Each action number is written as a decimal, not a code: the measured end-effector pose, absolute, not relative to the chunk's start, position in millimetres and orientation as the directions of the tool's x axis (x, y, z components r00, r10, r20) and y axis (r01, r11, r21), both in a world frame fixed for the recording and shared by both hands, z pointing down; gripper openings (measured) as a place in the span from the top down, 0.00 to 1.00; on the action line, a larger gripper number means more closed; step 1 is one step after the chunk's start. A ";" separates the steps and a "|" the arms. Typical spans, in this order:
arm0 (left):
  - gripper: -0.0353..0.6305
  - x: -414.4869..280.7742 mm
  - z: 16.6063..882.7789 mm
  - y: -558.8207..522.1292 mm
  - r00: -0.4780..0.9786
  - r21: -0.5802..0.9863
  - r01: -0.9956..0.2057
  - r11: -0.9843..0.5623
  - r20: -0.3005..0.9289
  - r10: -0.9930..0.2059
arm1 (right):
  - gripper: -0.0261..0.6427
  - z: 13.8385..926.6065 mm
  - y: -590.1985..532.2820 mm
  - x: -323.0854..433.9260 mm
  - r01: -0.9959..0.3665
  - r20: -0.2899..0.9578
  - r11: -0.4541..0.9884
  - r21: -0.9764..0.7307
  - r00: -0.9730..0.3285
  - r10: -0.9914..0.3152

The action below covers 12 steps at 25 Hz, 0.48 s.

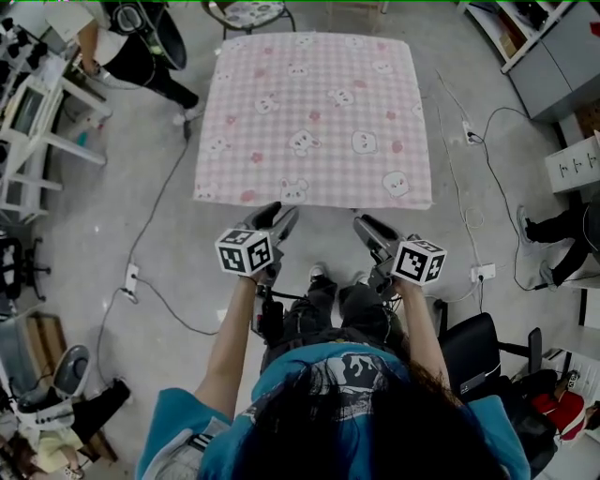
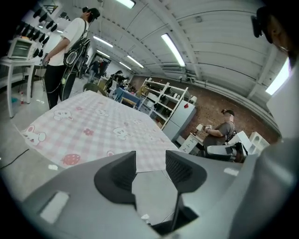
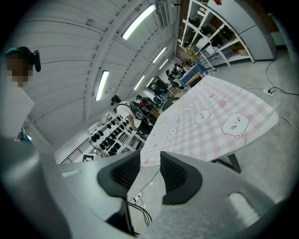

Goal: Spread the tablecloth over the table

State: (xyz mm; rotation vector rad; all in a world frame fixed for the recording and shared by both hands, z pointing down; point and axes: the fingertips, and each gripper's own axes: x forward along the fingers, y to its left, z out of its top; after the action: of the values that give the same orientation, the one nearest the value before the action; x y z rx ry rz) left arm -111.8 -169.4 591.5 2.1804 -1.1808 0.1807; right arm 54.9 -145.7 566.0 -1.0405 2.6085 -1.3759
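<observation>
The top of the tablecloth (image 1: 314, 112) was flat and open all over. Bare floor (image 1: 202, 253) ran along its near edge and both sides. A cable (image 1: 155, 211) and a plug box (image 1: 131, 277) lay on the floor at the left. A chair (image 1: 251, 13) stood right at the far edge. A person (image 1: 141, 58) stood near the far left corner. A black chair (image 1: 473, 349) stood close by on the right.
</observation>
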 end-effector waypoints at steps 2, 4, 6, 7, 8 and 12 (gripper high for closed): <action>0.66 -98.4 575.1 -163.9 0.605 0.458 -0.780 -0.427 0.376 -0.702 | 0.77 554.9 -140.0 60.5 -0.549 0.272 0.413 -0.727 -0.782 -0.561; 0.68 -83.0 559.9 -155.5 0.617 0.440 -0.773 -0.456 0.354 -0.703 | 0.77 545.1 -132.1 68.5 -0.564 0.280 0.444 -0.696 -0.783 -0.556; 0.68 -67.6 547.7 -145.3 0.625 0.418 -0.770 -0.482 0.343 -0.701 | 0.77 533.9 -123.3 76.0 -0.578 0.284 0.482 -0.659 -0.784 -0.552; 0.68 -60.1 541.7 -140.0 0.629 0.404 -0.769 -0.496 0.338 -0.700 | 0.77 528.0 -119.0 79.1 -0.581 0.282 0.497 -0.644 -0.785 -0.552; 0.71 -52.6 535.1 -134.7 0.634 0.389 -0.767 -0.511 0.330 -0.700 | 0.77 522.3 -114.6 82.1 -0.583 0.279 0.510 -0.633 -0.786 -0.552; 0.74 -20.8 511.9 -113.3 0.671 0.328 -0.740 -0.587 0.311 -0.673 | 0.80 504.1 -98.7 93.0 -0.581 0.261 0.541 -0.608 -0.790 -0.555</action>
State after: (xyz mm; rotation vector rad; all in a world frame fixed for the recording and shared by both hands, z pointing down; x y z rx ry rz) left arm -20.8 -113.3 511.9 2.4550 -1.1010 0.2132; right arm 93.0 -98.7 504.1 -1.0290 2.7904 -1.1226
